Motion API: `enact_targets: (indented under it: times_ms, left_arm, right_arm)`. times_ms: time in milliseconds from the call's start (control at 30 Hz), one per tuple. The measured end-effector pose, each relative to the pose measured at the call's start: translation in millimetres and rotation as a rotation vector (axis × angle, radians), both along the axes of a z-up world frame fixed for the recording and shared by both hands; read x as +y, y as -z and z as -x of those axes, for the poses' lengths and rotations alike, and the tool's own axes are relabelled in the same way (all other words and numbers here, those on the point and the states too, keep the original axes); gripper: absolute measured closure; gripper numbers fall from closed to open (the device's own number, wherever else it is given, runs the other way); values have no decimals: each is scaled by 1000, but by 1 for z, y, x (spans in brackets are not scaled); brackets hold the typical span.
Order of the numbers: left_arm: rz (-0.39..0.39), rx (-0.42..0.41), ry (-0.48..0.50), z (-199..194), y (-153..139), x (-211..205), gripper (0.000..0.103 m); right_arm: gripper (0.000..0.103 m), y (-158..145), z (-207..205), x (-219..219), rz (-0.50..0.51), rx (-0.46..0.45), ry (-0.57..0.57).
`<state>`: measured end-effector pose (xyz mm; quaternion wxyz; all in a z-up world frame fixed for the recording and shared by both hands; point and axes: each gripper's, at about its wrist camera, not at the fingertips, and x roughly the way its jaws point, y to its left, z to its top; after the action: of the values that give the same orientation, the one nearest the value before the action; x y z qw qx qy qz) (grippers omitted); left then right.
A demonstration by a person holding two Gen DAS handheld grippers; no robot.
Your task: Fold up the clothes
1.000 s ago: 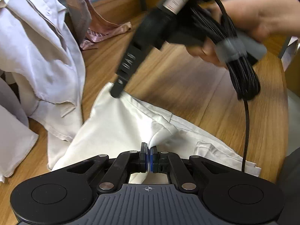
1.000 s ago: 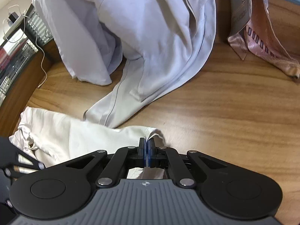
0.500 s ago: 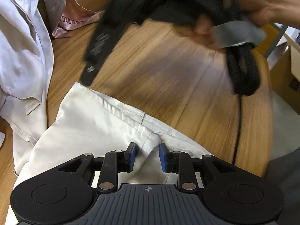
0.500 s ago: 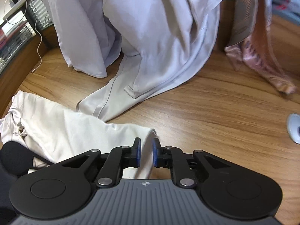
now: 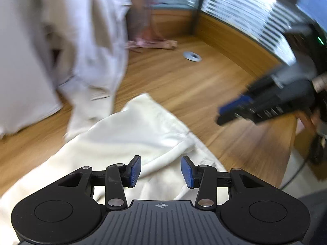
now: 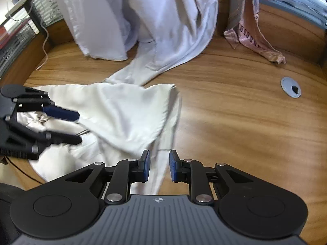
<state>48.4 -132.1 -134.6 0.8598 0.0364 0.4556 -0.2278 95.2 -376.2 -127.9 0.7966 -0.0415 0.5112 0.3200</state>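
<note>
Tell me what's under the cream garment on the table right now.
The cream garment lies on the wooden table; its far edge overlaps the tail of the white shirt. Whatever else sits beneath its folds is covered.

Left claw (image 5: 161, 170): black linkage arms, silver pivot screws, blue ribbed pads, grey ridged housing with small crosshair mark, two round black discs. Right claw (image 6: 159, 165): identical build. Black cable trails from it.
</note>
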Motion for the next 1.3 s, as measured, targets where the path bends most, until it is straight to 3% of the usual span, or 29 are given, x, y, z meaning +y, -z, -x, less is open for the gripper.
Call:
enact_targets:
  times_ms: [200, 333, 433, 667, 833, 1000, 1167, 1300]
  left_arm:
    - [-57, -46, -144, 38, -16, 75, 55]
    - [-85, -45, -167, 55, -27, 139, 55]
    - [-135, -52, -91, 59, -36, 189, 55]
    - [-245, -72, 192, 37, -59, 282, 55]
    - [-306, -65, 383, 25, -69, 320, 55]
    - [-380, -68, 567, 29, -66, 332, 55]
    - [-377, -24, 590, 27, -52, 335, 55]
    - [-351, 0, 582, 28, -49, 335, 55]
  right_arm:
    - [79, -14, 45, 38, -17, -10, -43]
    - [76, -22, 76, 81, -18, -27, -65]
    - [74, -25, 101, 119, -34, -34, -28]
    - [74, -22, 168, 218, -76, -53, 117]
    - [74, -24, 217, 298, -76, -50, 209]
    - [73, -33, 265, 379, -79, -67, 224]
    - [71, -32, 294, 433, -64, -89, 252]
    - [71, -25, 304, 443, -49, -87, 335]
